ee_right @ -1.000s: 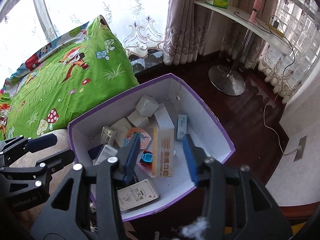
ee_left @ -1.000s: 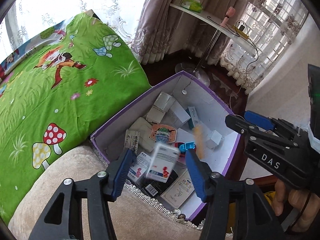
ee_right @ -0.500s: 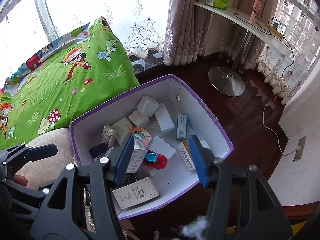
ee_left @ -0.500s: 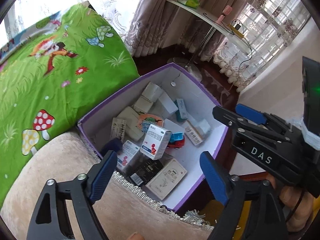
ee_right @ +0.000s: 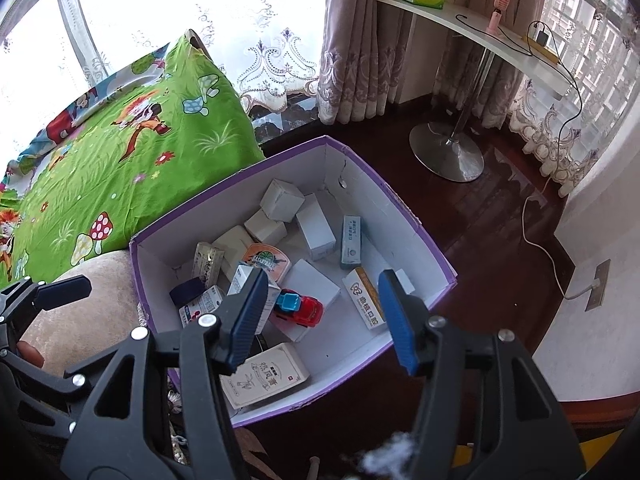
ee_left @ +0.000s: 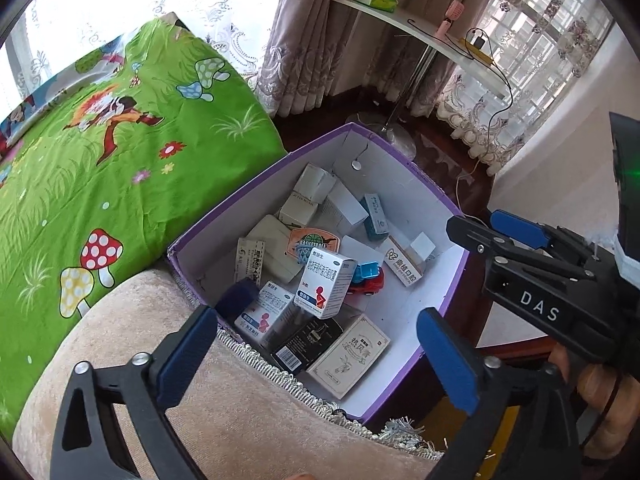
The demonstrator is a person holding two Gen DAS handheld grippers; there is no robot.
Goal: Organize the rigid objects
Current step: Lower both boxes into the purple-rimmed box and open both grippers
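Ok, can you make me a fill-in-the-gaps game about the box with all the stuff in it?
1. The box has a rim coloured ____.
2. The toy car in the box is red and ____.
3. Between the fingers of the left gripper there is ____; they have just been opening.
4. The blanket beside the box is mostly ____.

Missing words: purple; blue; nothing; green

My left gripper (ee_left: 316, 352), jaws just opened wide and empty, hangs over the purple-edged white cardboard box (ee_left: 424, 196), where a white-and-blue medicine carton (ee_left: 325, 282) lies tilted.
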